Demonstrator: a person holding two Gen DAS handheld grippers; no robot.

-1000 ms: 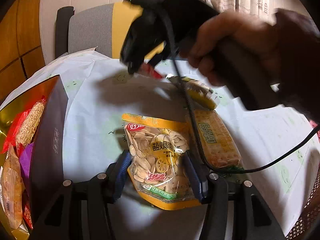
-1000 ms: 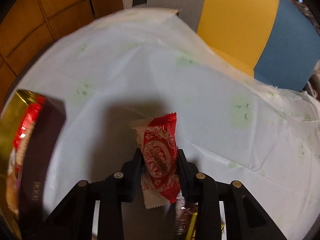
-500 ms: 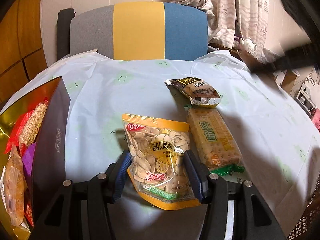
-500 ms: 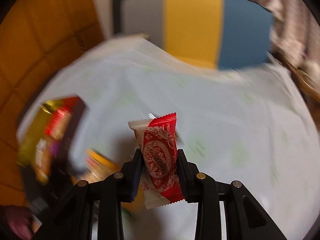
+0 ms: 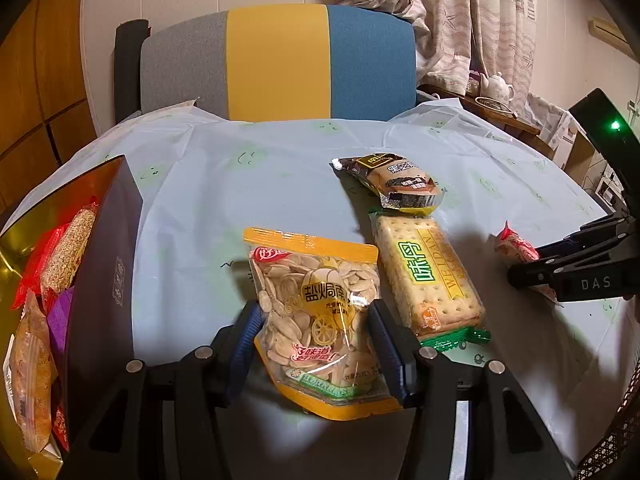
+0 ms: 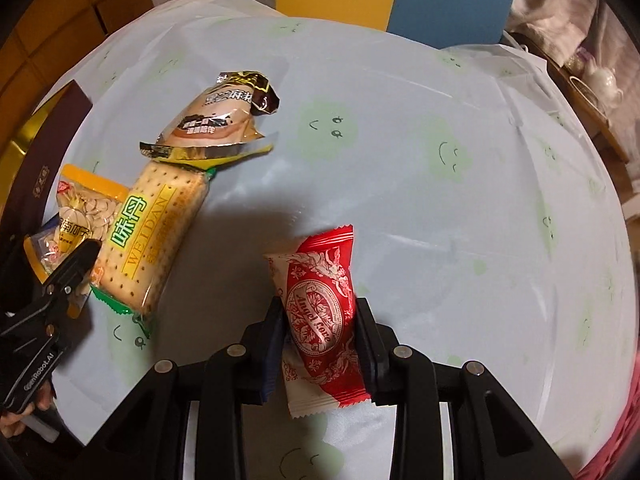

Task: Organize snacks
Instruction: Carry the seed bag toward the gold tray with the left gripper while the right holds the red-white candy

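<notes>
My left gripper is shut on a clear and yellow bag of seeds at the table's near edge, a pad against each side. To its right lie a WEILDAN cracker pack and, farther back, a brown cake packet. My right gripper points steeply down over the cloth, shut on a red and white candy packet. In the left wrist view that right gripper and its candy packet show at the right edge. The cracker pack, cake packet and left gripper lie to its left.
A dark box with gold lining stands at the left, holding several wrapped snacks; its wall shows again. The table cloth is pale blue with smiley faces. A grey, yellow and blue chair stands behind. A teapot sits far right.
The right gripper with the candy packet swept from over the far left of the table, out of the left wrist view, then back in low at the right. The left gripper stayed still.
</notes>
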